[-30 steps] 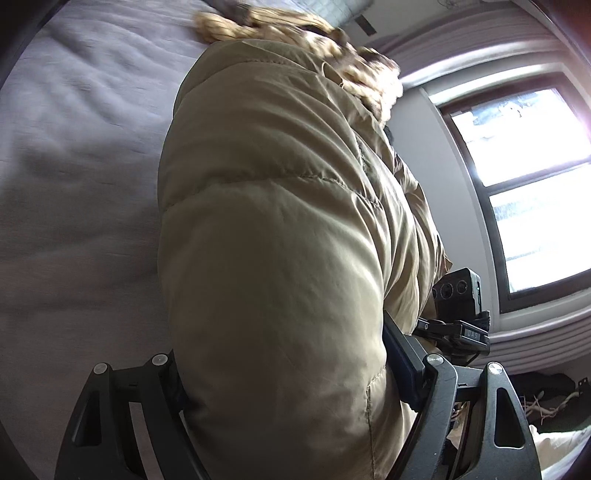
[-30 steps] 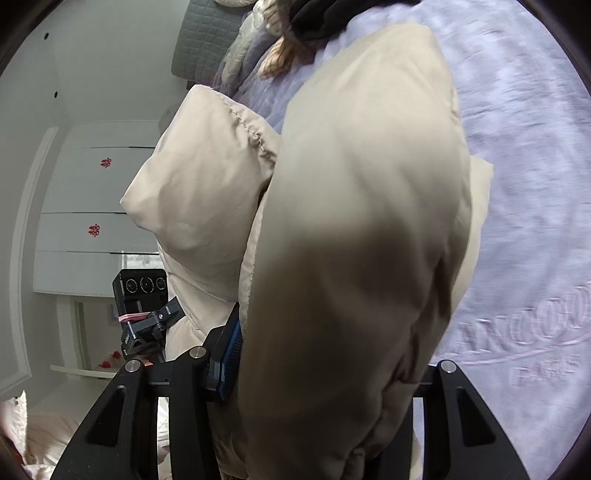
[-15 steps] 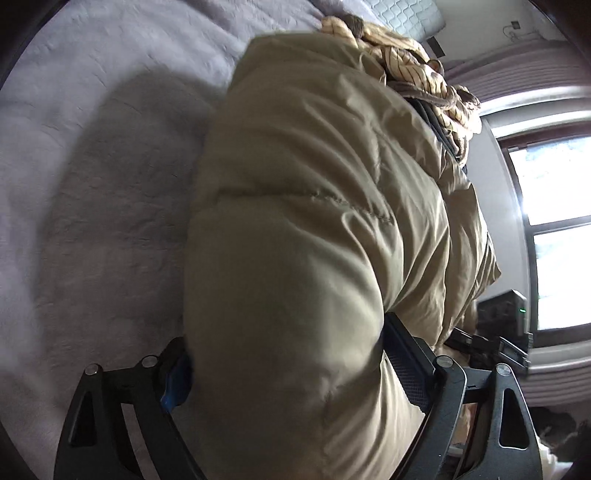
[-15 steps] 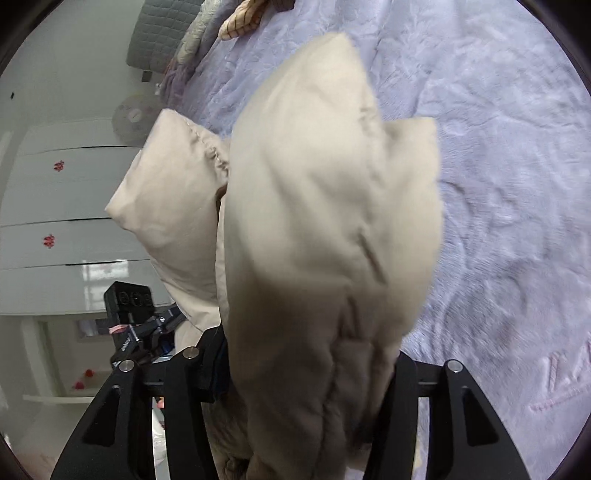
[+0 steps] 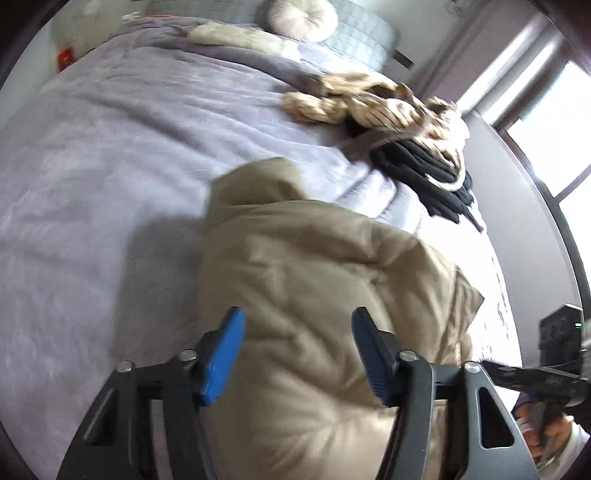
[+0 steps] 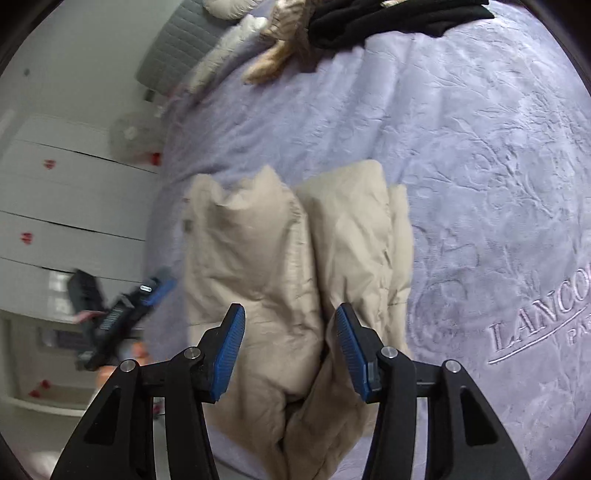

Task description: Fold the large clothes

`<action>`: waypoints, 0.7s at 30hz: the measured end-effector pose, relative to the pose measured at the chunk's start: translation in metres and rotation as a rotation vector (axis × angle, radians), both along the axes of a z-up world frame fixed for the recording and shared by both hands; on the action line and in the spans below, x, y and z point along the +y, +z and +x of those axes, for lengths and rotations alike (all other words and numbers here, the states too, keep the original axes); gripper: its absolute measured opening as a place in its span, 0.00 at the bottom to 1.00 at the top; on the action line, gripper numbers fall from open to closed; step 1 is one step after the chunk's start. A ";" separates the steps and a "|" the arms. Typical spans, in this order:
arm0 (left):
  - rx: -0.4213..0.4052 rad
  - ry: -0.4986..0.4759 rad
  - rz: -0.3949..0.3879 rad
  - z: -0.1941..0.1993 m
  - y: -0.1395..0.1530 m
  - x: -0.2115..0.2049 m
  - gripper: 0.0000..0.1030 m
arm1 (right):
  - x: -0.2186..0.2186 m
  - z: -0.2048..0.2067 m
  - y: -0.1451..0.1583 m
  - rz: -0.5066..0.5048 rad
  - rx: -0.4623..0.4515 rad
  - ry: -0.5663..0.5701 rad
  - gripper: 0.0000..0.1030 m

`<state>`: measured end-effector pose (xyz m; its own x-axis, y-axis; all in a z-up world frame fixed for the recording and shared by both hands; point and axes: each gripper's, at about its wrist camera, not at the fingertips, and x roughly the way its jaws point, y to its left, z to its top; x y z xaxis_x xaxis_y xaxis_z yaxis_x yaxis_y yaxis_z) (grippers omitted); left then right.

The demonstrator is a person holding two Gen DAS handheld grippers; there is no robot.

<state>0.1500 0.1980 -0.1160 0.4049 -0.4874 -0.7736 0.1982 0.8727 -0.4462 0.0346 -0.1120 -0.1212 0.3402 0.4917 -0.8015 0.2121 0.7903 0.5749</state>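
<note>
A beige puffer jacket [image 5: 314,295] lies bunched on the lilac bedspread [image 5: 92,166]. In the right wrist view the jacket [image 6: 288,266] shows as two puffy folds side by side. My left gripper [image 5: 297,332] is open, its blue-padded fingers spread just above the jacket. My right gripper [image 6: 288,328] is open too, hovering over the near end of the jacket. Neither holds anything. The left gripper also shows in the right wrist view [image 6: 110,317], and the right one in the left wrist view [image 5: 554,365].
A pile of clothes, striped tan [image 5: 369,103] and black [image 5: 424,166], lies at the far side of the bed. A grey headboard [image 5: 351,40] with a round cushion [image 5: 303,18] stands behind. White wardrobe doors [image 6: 55,206] are left; a window [image 5: 554,140] is right.
Both grippers have opened and let go of the jacket, which has dropped onto the bedspread. Both grippers have pulled back from it.
</note>
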 end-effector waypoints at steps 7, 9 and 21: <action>-0.037 -0.052 0.145 0.026 0.003 -0.073 0.60 | 0.017 0.013 -0.019 -0.164 0.052 0.086 0.07; -0.011 -0.045 0.168 0.036 -0.004 -0.086 0.60 | 0.018 0.008 -0.026 -0.258 0.072 0.113 0.06; -0.008 -0.073 0.408 0.048 -0.043 -0.142 0.60 | -0.024 -0.060 0.019 -0.328 -0.069 -0.040 0.00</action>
<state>0.1985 0.0563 -0.1590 0.3876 -0.1689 -0.9062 0.2685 0.9611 -0.0643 -0.0254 -0.1363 -0.1022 0.4129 0.1964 -0.8893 0.2161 0.9275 0.3052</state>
